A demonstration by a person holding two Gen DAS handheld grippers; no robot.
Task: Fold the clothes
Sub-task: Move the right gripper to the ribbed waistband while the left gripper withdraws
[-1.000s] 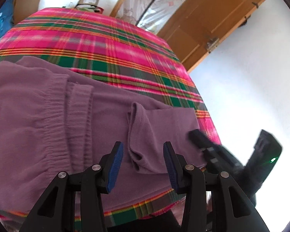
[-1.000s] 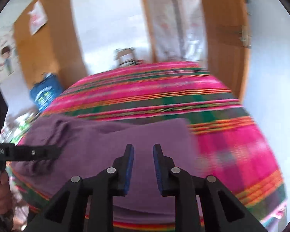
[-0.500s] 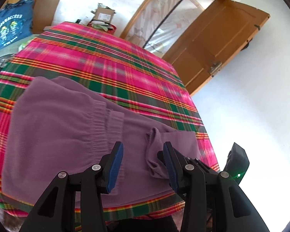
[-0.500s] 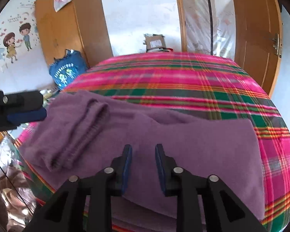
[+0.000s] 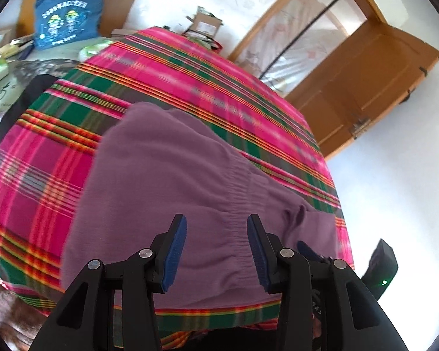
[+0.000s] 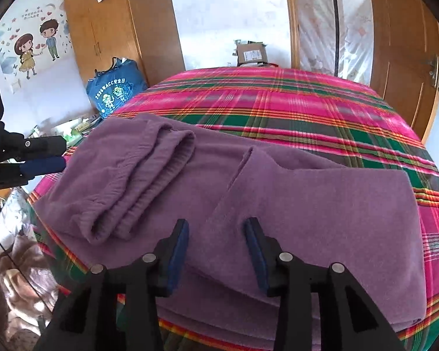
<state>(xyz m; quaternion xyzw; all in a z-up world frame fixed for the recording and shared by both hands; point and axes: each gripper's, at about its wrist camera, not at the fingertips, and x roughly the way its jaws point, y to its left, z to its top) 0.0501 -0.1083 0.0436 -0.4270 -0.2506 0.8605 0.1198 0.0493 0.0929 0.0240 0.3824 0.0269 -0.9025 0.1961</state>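
Observation:
Purple fleece trousers [image 6: 292,193] lie folded on a pink and green plaid bed cover [image 6: 278,99]. Their elastic waistband [image 6: 149,187] lies to the left in the right wrist view, with a folded leg panel on the right. In the left wrist view the trousers [image 5: 166,181] fill the middle and the waistband [image 5: 237,204] runs across them. My left gripper [image 5: 216,251] is open and empty above the waistband. It also shows in the right wrist view [image 6: 41,158] at the left edge. My right gripper [image 6: 216,245] is open and empty above the trousers' near edge.
A blue bag [image 6: 114,90] leans against a wooden wardrobe [image 6: 111,29] beyond the bed. A cardboard box [image 6: 251,54] sits past the far edge. A wooden door [image 5: 365,93] stands open on the right. Clutter [image 6: 17,263] lies on the floor at the left.
My right gripper's jaws have opened wider. My left gripper has moved left along the trousers, from the folded leg end to the waistband. Both views have pulled back from the cloth.

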